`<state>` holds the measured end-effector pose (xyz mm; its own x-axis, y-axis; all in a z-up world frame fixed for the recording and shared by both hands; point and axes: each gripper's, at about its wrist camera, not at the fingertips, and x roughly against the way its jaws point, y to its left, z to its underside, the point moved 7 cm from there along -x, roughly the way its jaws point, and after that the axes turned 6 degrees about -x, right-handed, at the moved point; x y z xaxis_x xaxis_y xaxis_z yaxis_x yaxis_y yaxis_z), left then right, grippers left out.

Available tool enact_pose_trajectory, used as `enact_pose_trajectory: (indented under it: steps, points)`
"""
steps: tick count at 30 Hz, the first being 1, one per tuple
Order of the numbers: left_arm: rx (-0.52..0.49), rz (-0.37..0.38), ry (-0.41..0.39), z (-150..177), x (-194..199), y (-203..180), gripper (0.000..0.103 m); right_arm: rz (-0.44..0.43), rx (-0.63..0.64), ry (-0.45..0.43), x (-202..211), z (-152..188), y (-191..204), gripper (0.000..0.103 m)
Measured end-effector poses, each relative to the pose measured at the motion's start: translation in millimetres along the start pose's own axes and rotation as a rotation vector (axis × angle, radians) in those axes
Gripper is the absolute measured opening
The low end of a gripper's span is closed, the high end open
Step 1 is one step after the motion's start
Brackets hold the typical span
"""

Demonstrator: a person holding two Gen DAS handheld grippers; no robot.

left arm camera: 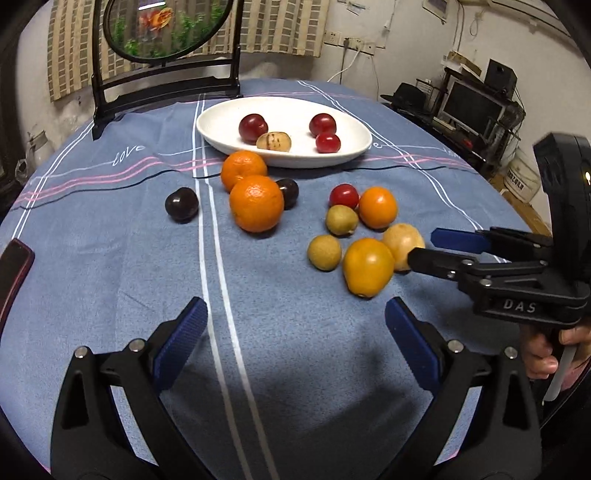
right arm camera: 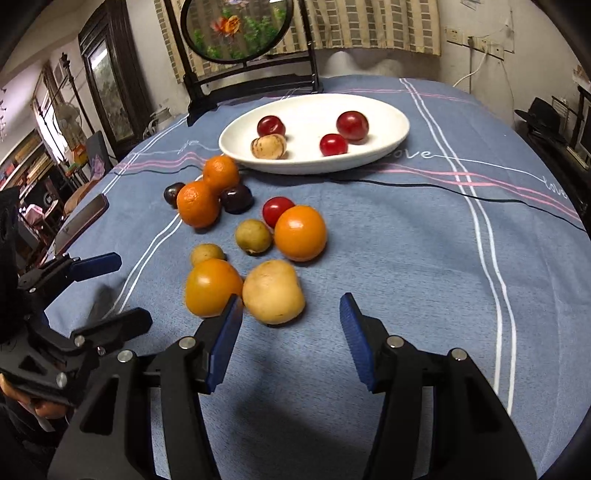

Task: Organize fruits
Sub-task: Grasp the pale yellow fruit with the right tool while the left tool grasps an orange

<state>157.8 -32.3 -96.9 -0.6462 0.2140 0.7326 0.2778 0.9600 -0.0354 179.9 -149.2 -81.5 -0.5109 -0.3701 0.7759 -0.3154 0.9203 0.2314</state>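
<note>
A white plate point(left arm camera: 229, 118) at the back of the blue cloth holds three red plums point(left arm camera: 253, 127) and a speckled pale fruit point(left arm camera: 274, 141). On the cloth lie two mandarins point(left arm camera: 256, 203), two dark plums point(left arm camera: 181, 204), a red plum point(right arm camera: 277, 210), an orange point(right arm camera: 300, 232), two greenish-brown fruits point(right arm camera: 253, 236), an orange-yellow fruit point(right arm camera: 212, 286) and a pale yellow fruit point(right arm camera: 273, 291). My left gripper point(left arm camera: 295, 310) stands wide open over bare cloth, holding nothing. My right gripper point(right arm camera: 291, 301) is open, its tips just short of the pale yellow fruit without gripping it.
A phone point(right arm camera: 83, 221) lies near the table's left edge. A round picture on a black stand point(right arm camera: 236, 29) stands behind the plate. A thin black cable point(right arm camera: 443, 188) runs across the cloth in front of the plate. A hand point(left arm camera: 543, 354) holds the right gripper's handle.
</note>
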Motion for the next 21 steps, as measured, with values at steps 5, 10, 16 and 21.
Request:
enact_pose_trajectory:
  steps: [5,10,16,21]
  points:
    - [-0.020,0.001,-0.006,1,1,-1,0.099,0.016,0.018,0.028,-11,-4,3,0.055]
    - [-0.005,0.015,-0.007,0,0,2,0.099,0.028,0.031,0.050,-18,-4,6,0.053]
    - [0.000,0.017,-0.009,-1,0,3,0.099,-0.015,0.048,0.063,-19,-3,12,0.038]
    - [-0.010,0.044,-0.033,-3,2,-2,0.096,-0.074,-0.036,0.028,-12,-7,2,0.037]
